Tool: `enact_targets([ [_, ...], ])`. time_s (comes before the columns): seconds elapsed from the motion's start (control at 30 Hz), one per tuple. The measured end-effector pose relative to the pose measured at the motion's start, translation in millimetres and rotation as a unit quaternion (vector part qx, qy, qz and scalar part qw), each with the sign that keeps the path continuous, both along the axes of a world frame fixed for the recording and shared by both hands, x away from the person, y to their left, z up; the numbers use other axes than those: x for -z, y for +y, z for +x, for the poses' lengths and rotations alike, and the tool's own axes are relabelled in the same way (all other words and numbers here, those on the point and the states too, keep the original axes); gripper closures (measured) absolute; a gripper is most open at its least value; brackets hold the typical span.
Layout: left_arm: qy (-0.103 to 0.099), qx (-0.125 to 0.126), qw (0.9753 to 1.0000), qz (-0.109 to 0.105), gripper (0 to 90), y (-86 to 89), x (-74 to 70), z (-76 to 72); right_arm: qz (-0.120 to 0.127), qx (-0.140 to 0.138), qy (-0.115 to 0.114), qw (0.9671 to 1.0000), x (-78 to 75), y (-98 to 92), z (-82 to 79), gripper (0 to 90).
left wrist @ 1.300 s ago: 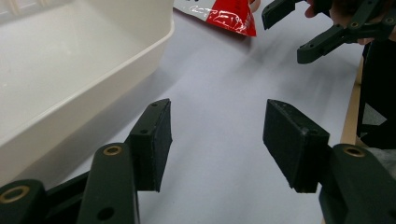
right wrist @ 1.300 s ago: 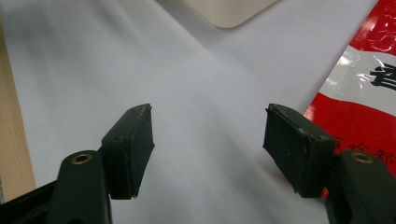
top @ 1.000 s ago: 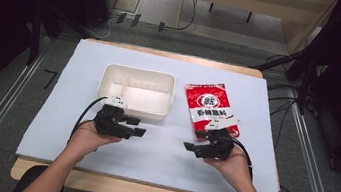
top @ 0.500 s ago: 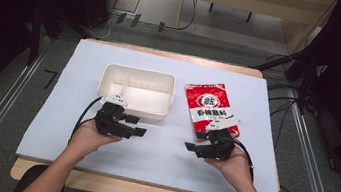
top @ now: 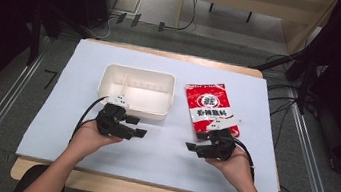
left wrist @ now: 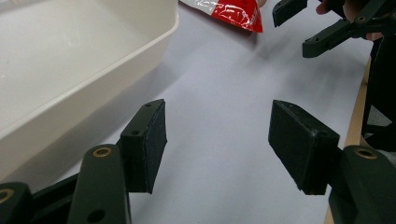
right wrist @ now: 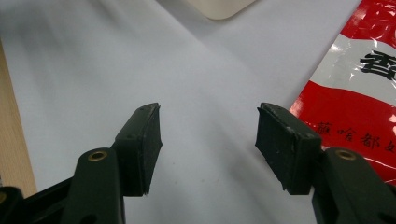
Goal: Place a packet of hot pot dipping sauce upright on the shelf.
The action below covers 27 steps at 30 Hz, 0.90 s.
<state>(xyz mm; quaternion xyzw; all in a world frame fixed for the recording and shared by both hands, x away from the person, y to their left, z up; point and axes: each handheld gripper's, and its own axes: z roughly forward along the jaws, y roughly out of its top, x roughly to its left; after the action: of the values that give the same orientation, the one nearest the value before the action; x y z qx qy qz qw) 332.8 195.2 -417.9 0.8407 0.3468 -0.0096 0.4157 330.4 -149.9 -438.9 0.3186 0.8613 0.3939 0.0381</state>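
The left hand-held gripper (top: 137,126) rests just beside the white tray's (top: 137,91) near wall, jaws spread, holding nothing. The right hand-held gripper (top: 195,142), likewise agape and empty, sits by the near end of the red packet (top: 210,105), which lies flat right of the tray.

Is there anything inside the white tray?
The white tray looks empty: bare floor and walls. The left gripper covers a bit of its near rim in the high view, so that corner stays unseen.

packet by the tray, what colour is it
The packet is red with a white band and black characters; it shows best in the high view.
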Motion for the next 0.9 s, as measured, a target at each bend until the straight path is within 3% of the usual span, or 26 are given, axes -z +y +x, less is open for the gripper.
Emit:
enact_targets([
  [0.73,0.006,-0.001,0.9999,-0.011,38.8,-2.7,-2.7,-1.6,0.007,0.012,-0.003,0.9999,-7.4,-10.0,2.5,43.5],
  [0.9,0.011,-0.001,0.9998,-0.014,40.4,-3.4,-3.6,-2.0,0.012,0.018,-0.001,0.9998,-12.3,-16.3,3.7,50.6],
])
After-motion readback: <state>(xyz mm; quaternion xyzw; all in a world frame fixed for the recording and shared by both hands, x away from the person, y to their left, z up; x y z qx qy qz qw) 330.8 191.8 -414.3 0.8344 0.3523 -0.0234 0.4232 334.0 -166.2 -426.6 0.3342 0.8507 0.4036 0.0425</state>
